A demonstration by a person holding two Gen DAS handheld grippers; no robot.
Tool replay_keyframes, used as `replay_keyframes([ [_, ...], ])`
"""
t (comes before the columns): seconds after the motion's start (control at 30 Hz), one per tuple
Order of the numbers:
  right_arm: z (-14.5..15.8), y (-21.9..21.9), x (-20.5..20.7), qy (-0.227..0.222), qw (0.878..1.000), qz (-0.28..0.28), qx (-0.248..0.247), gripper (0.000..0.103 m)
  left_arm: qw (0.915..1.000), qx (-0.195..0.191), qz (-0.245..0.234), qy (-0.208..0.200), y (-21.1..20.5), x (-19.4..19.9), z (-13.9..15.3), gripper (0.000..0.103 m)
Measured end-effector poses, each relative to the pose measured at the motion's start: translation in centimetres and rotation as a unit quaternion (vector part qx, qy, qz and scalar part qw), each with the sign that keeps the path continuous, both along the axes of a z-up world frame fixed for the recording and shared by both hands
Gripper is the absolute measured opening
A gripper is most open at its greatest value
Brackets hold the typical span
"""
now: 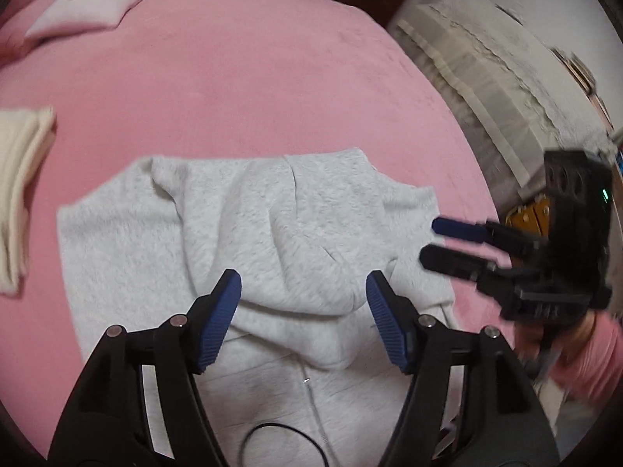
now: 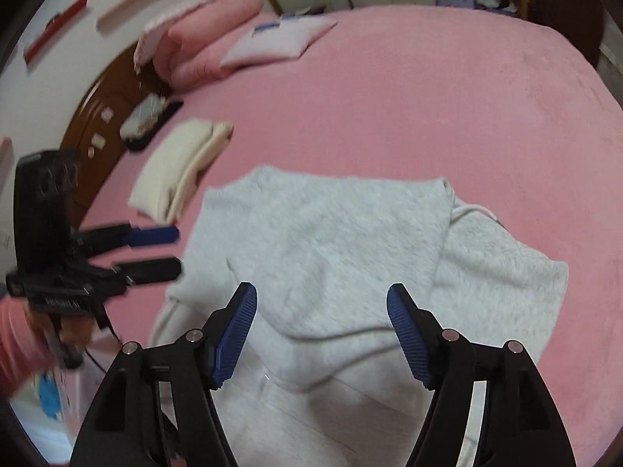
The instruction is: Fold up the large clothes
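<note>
Both the left hand-held gripper (image 1: 303, 319) and the right hand-held gripper (image 2: 322, 334) were let go and held nothing, hanging over the grey hoodie (image 1: 249, 225) just below them, which lay partly folded on the pink bed (image 1: 241, 78) so it stayed flat.

A pink bed cover (image 2: 428, 89) fills the scene. A folded cream cloth (image 2: 175, 171) lies on its left part. Far left, a pale pillow (image 2: 280, 39) lies near pink cushions (image 2: 202, 35).
</note>
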State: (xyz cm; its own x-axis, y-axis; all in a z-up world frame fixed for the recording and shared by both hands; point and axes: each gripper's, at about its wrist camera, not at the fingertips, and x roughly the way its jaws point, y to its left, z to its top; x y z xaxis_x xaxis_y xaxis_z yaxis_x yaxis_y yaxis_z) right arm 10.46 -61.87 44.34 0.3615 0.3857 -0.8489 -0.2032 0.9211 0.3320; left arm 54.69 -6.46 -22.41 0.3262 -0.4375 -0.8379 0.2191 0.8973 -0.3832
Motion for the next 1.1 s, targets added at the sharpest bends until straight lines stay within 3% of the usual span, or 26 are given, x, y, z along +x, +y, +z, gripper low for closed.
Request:
replay_keyframes([
  [0.03, -0.3, 0.0, 0.0, 0.005, 1.000, -0.012, 0.015, 0.068, 0.9995, -0.014, 0.018, 0.023, -1.9, 1.6, -1.0, 0.051],
  [0.07, -1.3, 0.7, 0.1, 0.016, 0.999, -0.025, 0.030, 0.054, 0.9985, -0.023, 0.025, 0.042, -2.4, 1.8, -2.2, 0.031],
  [0.1, -2.8, 1.1, 0.4, 0.027, 0.998, -0.035, 0.042, 0.042, 0.9974, -0.026, 0.030, 0.060, -2.9, 1.9, -3.6, 0.018],
  [0.13, -4.4, 1.4, 0.6, 0.052, 0.996, -0.052, 0.055, 0.021, 0.9956, -0.019, 0.034, 0.085, -3.6, 2.1, -5.7, 0.015],
  [0.17, -7.0, 2.5, 1.0, 0.070, 0.994, -0.060, 0.056, 0.012, 0.9945, -0.009, 0.033, 0.099, -4.2, 2.3, -7.3, 0.013],
  [0.27, -11.5, 3.8, 0.3, 0.158, 0.982, -0.093, 0.053, 0.009, 0.9876, 0.069, 0.025, 0.138, -5.6, 2.0, -11.7, 0.013],
  [0.33, -13.6, 4.6, -0.6, 0.204, 0.973, -0.103, 0.044, 0.005, 0.9865, 0.093, 0.011, 0.134, -6.2, 1.4, -13.1, 0.013],
  [0.4, -13.5, 4.7, -1.2, 0.190, 0.975, -0.107, 0.050, 0.004, 0.9886, 0.097, -0.003, 0.115, -6.4, 1.1, -13.2, 0.013],
  [0.57, -13.2, 4.4, -1.3, 0.177, 0.971, -0.150, 0.052, 0.000, 0.9901, 0.069, -0.003, 0.122, -5.7, 1.4, -13.2, 0.013],
  [0.63, -12.0, 4.8, -1.6, 0.159, 0.971, -0.175, 0.027, 0.000, 0.9907, 0.064, -0.007, 0.120, -5.4, 1.4, -12.6, 0.013],
  [0.7, -11.3, 5.7, -1.4, 0.130, 0.970, -0.205, -0.031, 0.000, 0.9918, 0.061, -0.008, 0.112, -4.7, 1.1, -11.8, 0.013],
  [0.77, -9.8, 6.1, -2.2, 0.109, 0.969, -0.221, -0.020, 0.000, 0.9934, 0.058, -0.011, 0.098, -4.3, 0.9, -10.5, 0.013],
  [0.83, -9.1, 6.8, -3.0, 0.119, 0.969, -0.211, 0.054, 0.000, 0.9950, 0.054, -0.014, 0.083, -3.8, 0.6, -9.6, 0.014],
  [0.9, -8.8, 8.2, -4.0, 0.129, 0.968, -0.193, 0.091, 0.000, 0.9952, 0.046, -0.018, 0.084, -3.3, -0.2, -8.9, 0.020],
  [1.0, -9.2, 10.7, -5.7, 0.147, 0.969, -0.180, 0.082, 0.000, 0.9933, 0.050, -0.013, 0.104, -2.6, -1.8, -9.1, 0.026],
  [1.07, -10.5, 12.3, -6.9, 0.175, 0.965, -0.190, 0.051, 0.000, 0.9917, 0.064, -0.002, 0.112, -2.0, -3.4, -9.7, 0.027],
  [1.1, -11.3, 12.9, -7.7, 0.194, 0.959, -0.202, 0.036, 0.000, 0.9904, 0.072, 0.005, 0.118, -1.6, -4.6, -10.0, 0.034],
])
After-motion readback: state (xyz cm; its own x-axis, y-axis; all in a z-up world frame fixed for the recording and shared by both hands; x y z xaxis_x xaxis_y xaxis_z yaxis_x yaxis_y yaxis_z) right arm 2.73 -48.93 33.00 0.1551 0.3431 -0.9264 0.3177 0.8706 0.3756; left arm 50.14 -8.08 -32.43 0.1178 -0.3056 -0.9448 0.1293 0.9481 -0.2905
